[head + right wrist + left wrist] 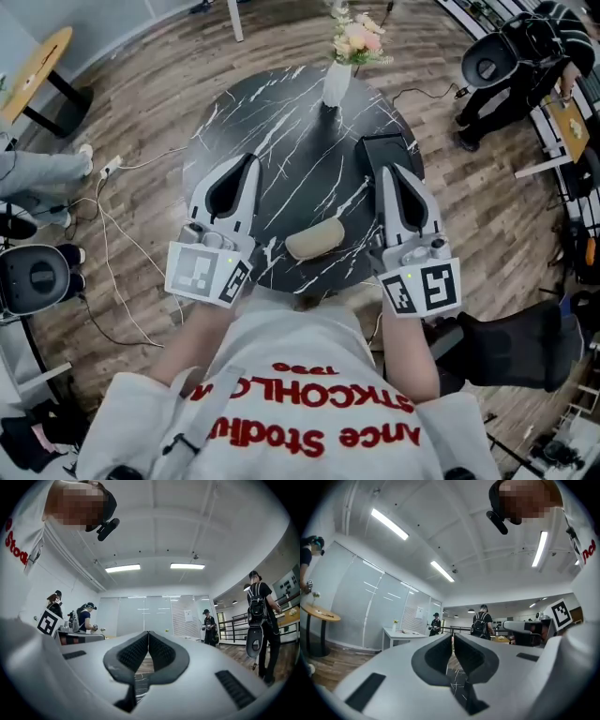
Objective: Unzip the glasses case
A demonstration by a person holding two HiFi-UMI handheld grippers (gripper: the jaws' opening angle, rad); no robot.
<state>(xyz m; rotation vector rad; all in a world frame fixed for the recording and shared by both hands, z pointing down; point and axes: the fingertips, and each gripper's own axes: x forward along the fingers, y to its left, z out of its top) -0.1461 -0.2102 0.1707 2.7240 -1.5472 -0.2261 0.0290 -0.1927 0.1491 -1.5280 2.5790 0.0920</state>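
Note:
A beige glasses case [317,238] lies closed on the round black marble table [281,141], near its front edge. It sits between my two grippers and touches neither. My left gripper [249,161] hovers over the table's left part, to the left of the case, with its jaws shut and nothing in them. My right gripper [383,171] is over the table's right part, just right of the case, also shut and empty. The left gripper view [453,637] and the right gripper view [148,633] each show the jaws closed together, pointing out into the room; the case is hidden there.
A white vase with flowers [339,77] stands at the table's far edge. A flat black object [386,148] lies under the right gripper's tip. Cables [112,234] run over the wooden floor on the left. Several people [482,620] stand further off in the room.

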